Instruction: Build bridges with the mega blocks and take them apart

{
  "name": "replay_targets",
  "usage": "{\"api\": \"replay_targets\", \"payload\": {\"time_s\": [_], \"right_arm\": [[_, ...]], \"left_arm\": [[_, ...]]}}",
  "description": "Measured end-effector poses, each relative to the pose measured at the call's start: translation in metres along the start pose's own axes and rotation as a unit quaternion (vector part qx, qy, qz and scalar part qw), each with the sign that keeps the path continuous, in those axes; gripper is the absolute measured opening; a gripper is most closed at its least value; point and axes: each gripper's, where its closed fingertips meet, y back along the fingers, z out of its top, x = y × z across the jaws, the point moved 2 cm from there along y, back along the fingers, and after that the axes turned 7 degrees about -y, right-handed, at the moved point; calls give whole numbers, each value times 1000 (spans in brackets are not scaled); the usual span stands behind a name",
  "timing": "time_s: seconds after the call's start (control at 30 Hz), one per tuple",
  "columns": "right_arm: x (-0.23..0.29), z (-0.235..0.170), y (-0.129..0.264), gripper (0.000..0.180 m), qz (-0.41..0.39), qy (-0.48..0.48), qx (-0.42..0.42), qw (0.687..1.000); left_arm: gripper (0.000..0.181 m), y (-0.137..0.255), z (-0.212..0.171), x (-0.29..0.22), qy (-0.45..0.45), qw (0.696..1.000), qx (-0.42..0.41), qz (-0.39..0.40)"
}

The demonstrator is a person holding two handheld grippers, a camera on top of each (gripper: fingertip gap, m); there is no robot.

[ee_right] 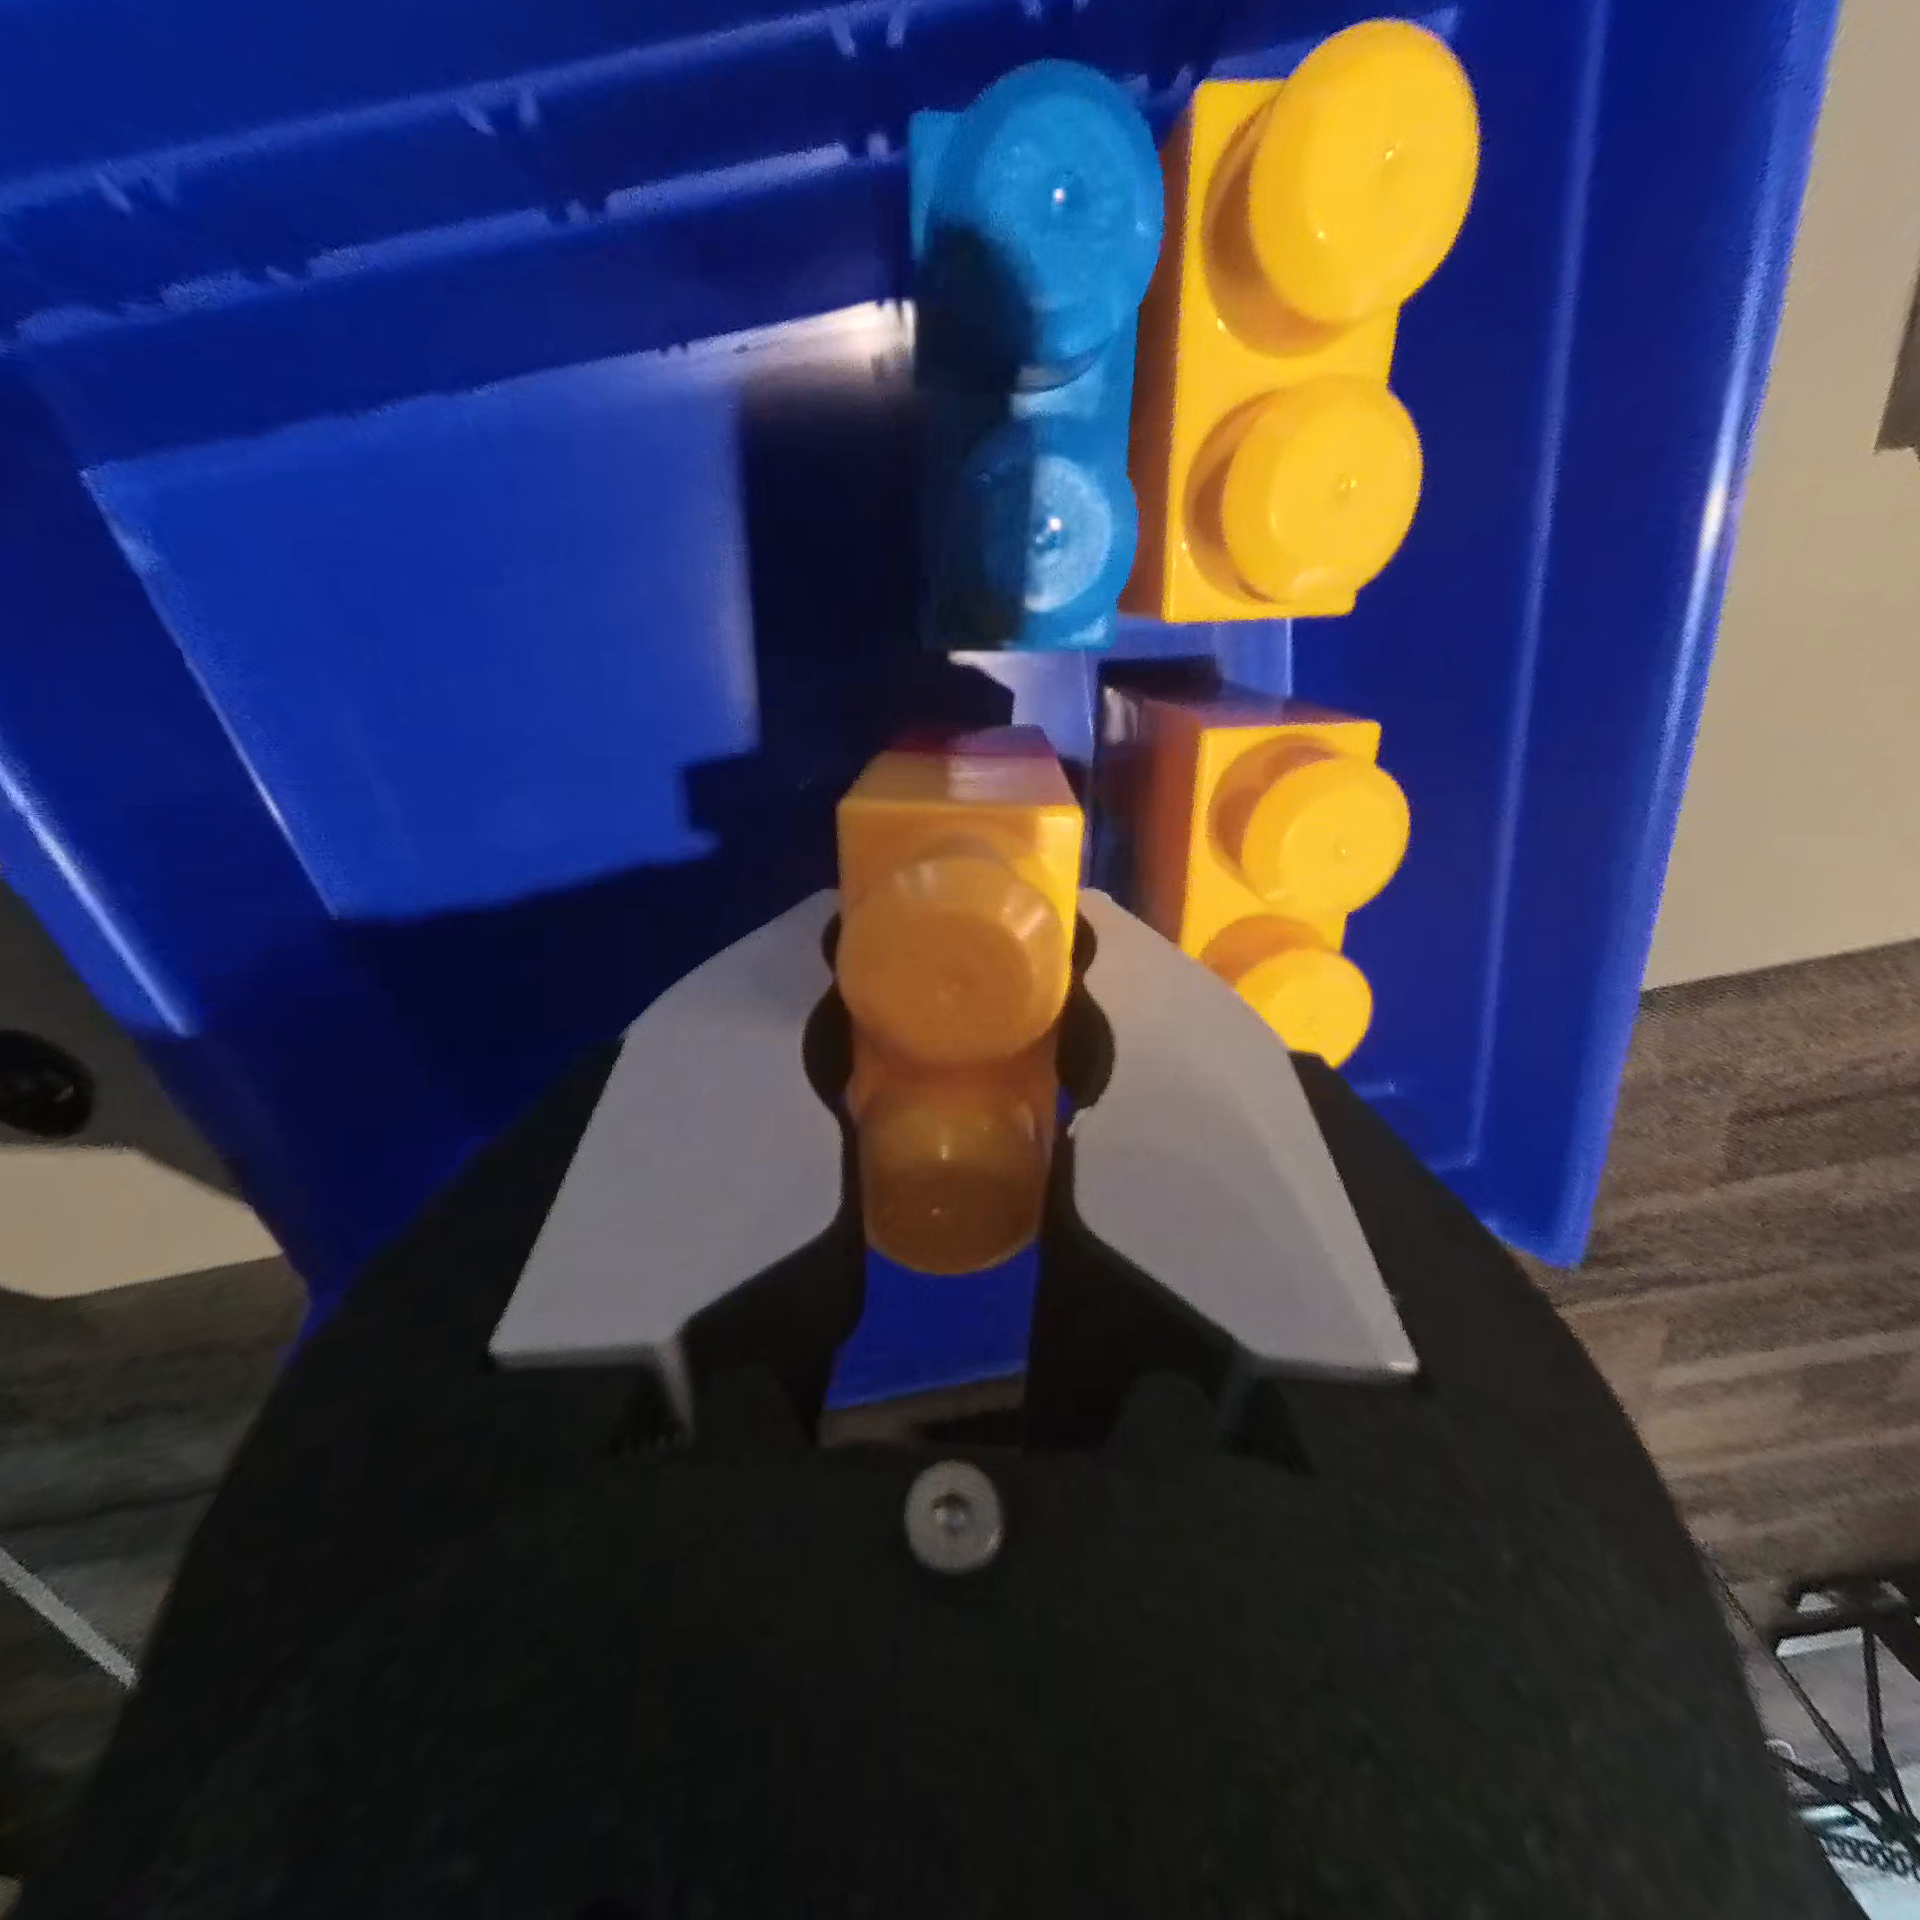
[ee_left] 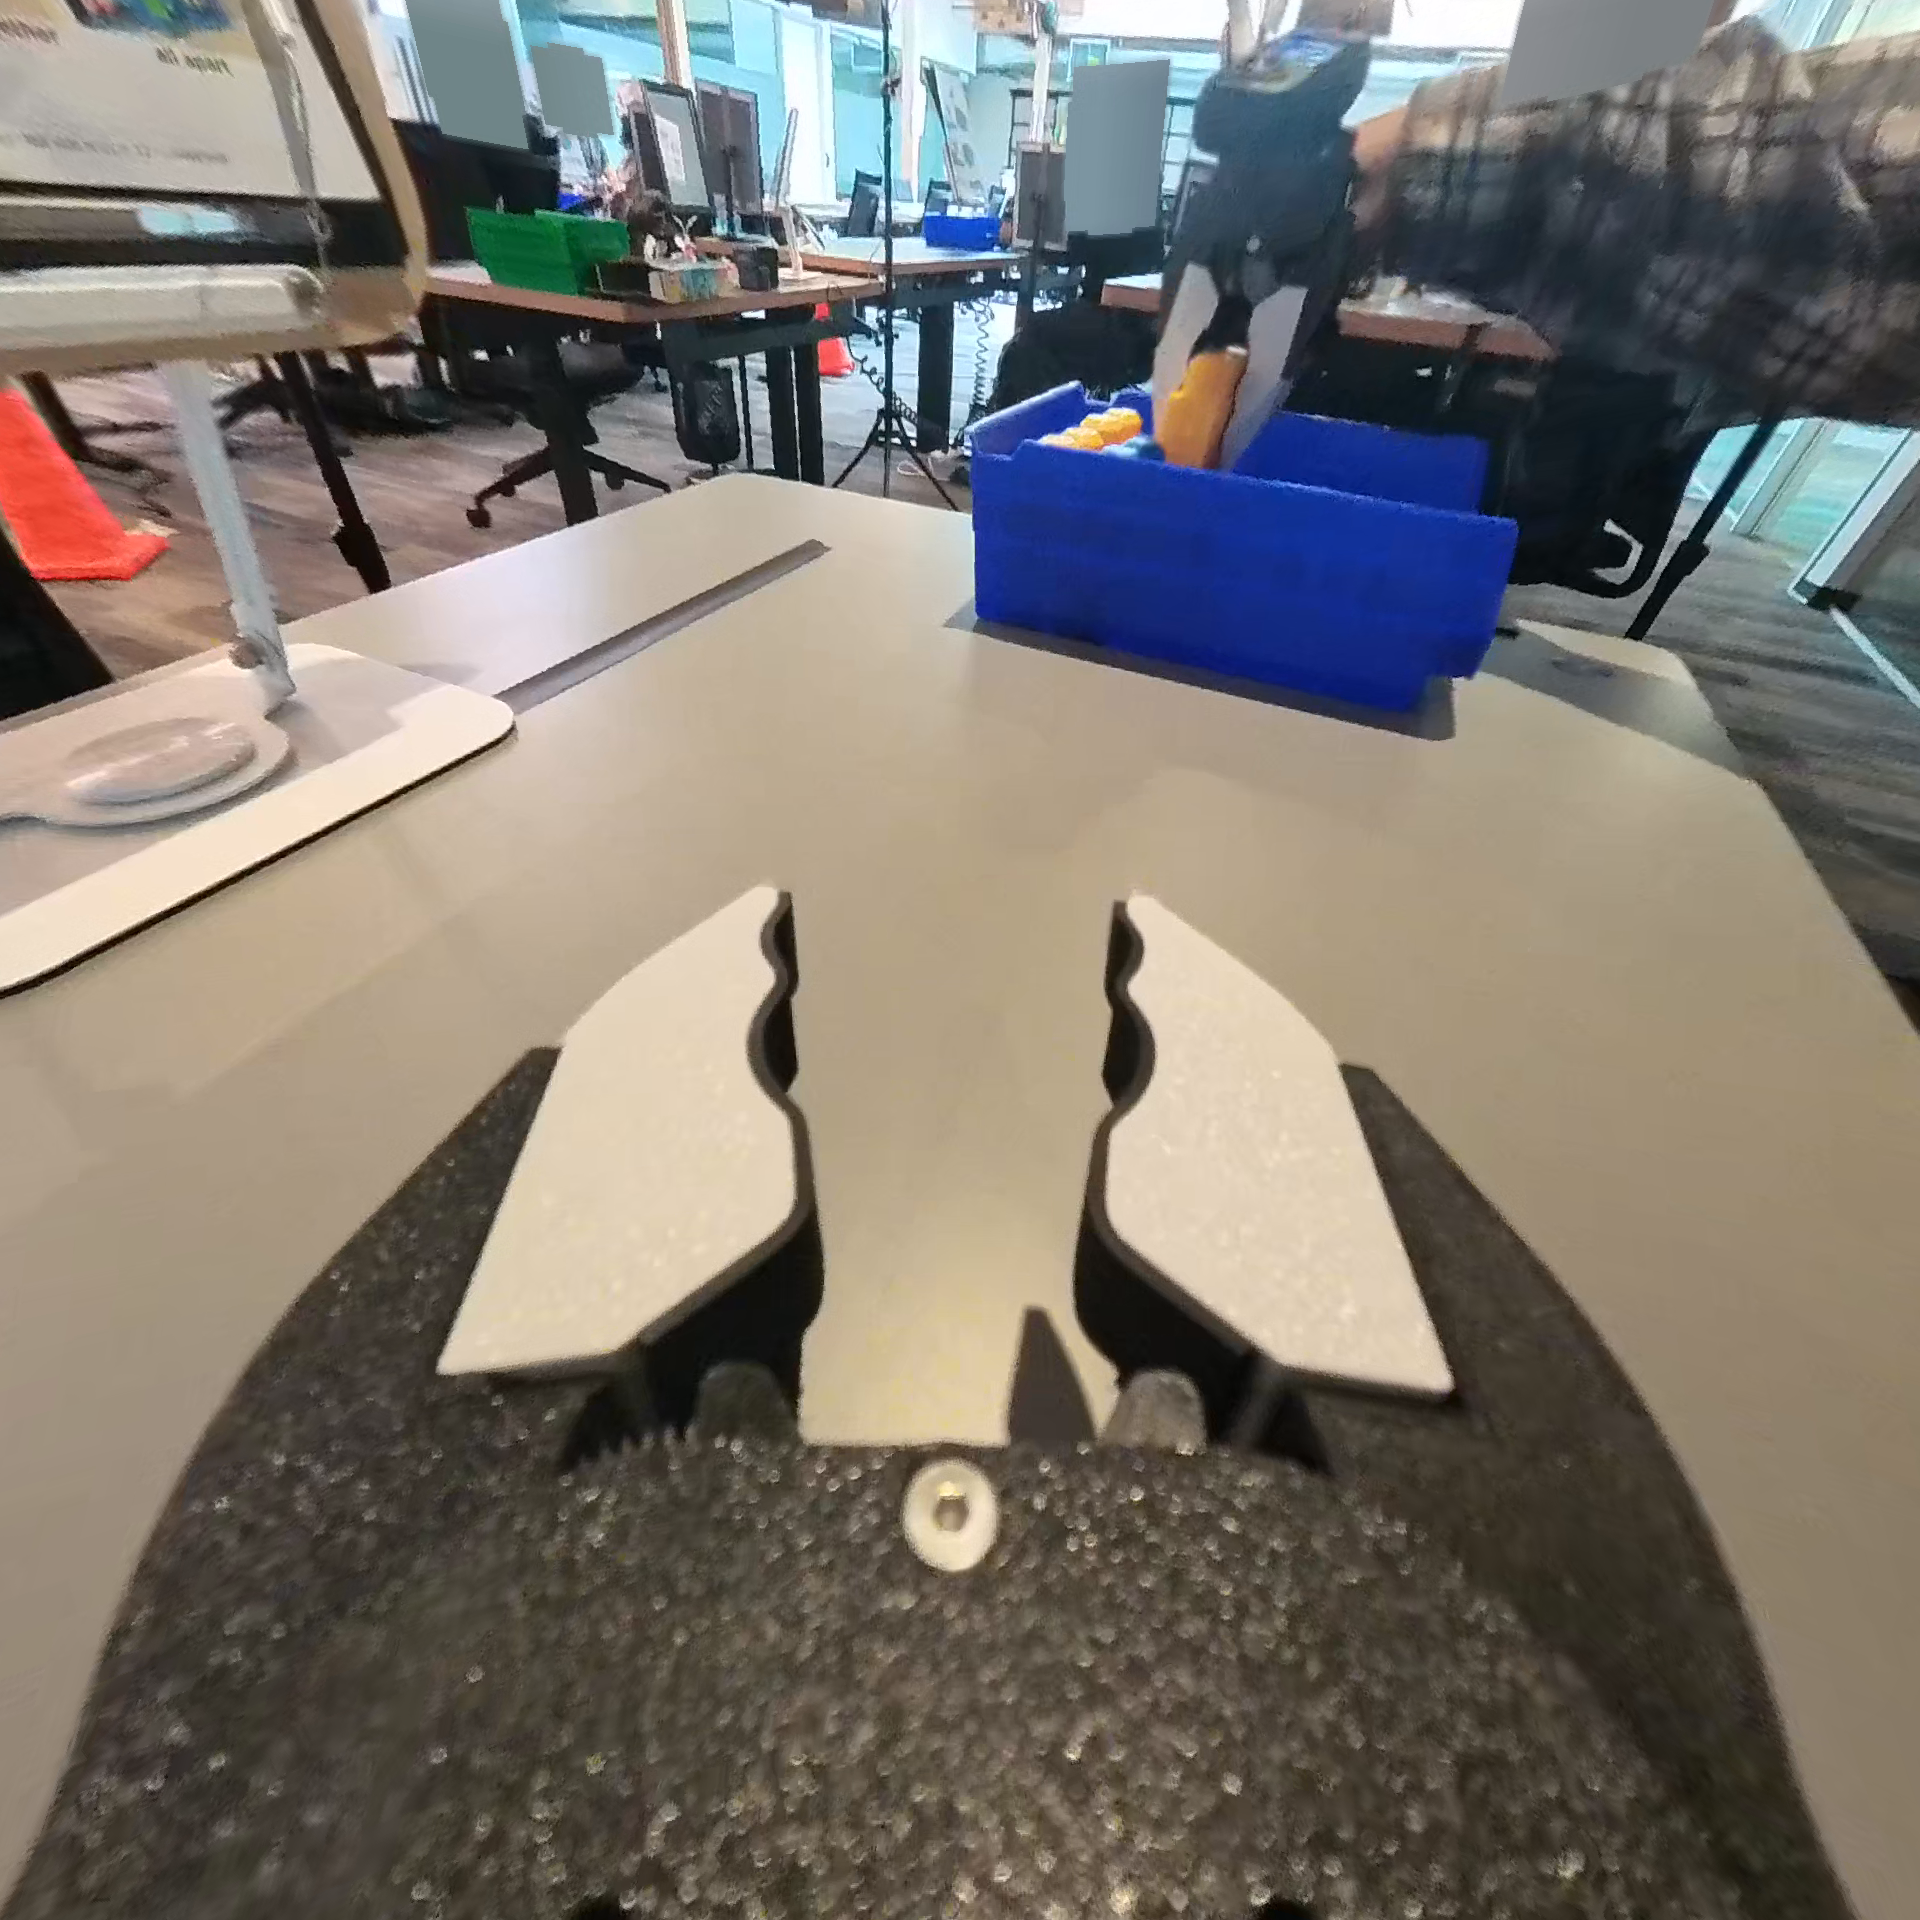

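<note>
1. Left gripper (ee_left: 951,914): low over the grey table (ee_left: 1351,935), fingers spread wide, nothing between them. Table ahead of it bare; no bridge standing in either view.
2. White mat (ee_left: 312,758) at the table's left edge carries a stand foot. Not part of the task.
3. Right gripper (ee_right: 961,935), own wrist view: fingers closed narrow on a yellow two-stud block (ee_right: 951,997), gripped by its side walls, studs facing the camera. From the left wrist view, gripper and block sit over the blue bin (ee_left: 1226,561), at the table's far right.
4. Bin contents just beyond the held block: one blue two-stud block (ee_right: 1029,353) and two more yellow two-stud blocks (ee_right: 1288,332) (ee_right: 1278,862), lying close together against the bin's right wall. Rest of the bin floor looks bare.
5. Background: office desks, chairs, orange cone (ee_left: 62,488).
6. Progress (judgement): very early. First block is only being fetched; every placement, then the dismantling, remains.
</note>
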Motion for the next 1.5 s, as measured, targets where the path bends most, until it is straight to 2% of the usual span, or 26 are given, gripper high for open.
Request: {"api": "replay_targets", "payload": {"time_s": [0.43,0.6,0.8,0.93,1.0,1.1,1.17,1.27,1.4,1.5], "right_arm": [[-8,4,-35,37,19,19,2,1000],[-13,5,-34,48,1,20,-3,1000],[-10,-1,-2,53,-22,15,8,1000],[-2,9,46,61,-65,-7,-24,998],[2,28,77,66,-112,-21,-69,991],[14,76,126,81,-186,-55,-183,964],[27,111,152,84,-230,-80,-266,933],[56,162,171,92,-249,-112,-384,882],[98,220,159,94,-217,-150,-518,814],[115,249,126,97,-199,-180,-574,774]], "left_arm": [[57,-3,-5,-7,0,1000,12,-18],[57,-4,-6,-8,-2,1000,15,-19],[57,-2,-2,-9,-3,1000,8,-19],[58,4,3,-11,-7,1000,-3,-19],[59,8,5,-10,-8,1000,-8,-17],[61,16,11,-7,-15,1000,-16,-11],[63,23,17,0,-24,1000,-16,-2],[68,36,31,13,-35,999,-34,18],[77,55,39,35,-44,997,-44,55],[84,72,36,51,-51,993,-58,94]]}}
